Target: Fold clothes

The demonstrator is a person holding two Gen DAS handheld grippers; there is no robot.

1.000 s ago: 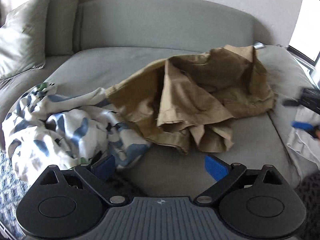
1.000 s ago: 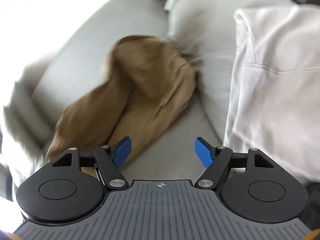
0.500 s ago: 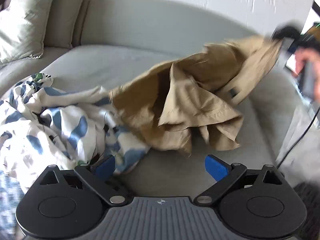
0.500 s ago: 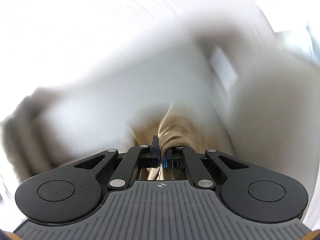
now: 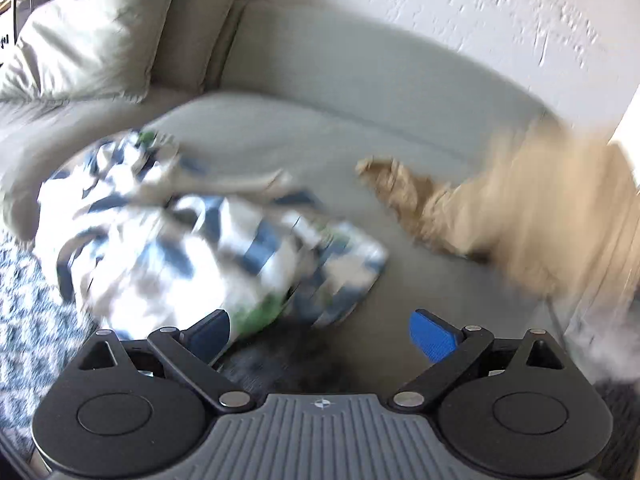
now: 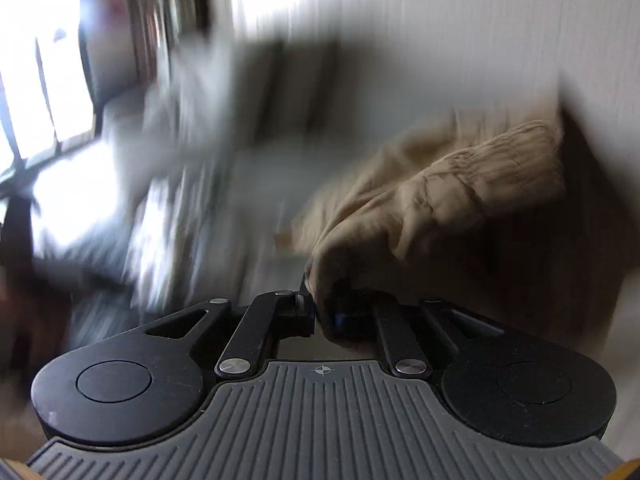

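Tan garment (image 6: 460, 192) clamped in my right fingers (image 6: 320, 312), which just eased slightly, cloth still pinched; it's lifted off the grey sofa (image 5: 340, 120). Left fingers (image 5: 320, 336) spread wide, empty, near the blue-patterned garment (image 5: 192, 240). Next, I'd catch the opposite waistband corner and stretch flat.
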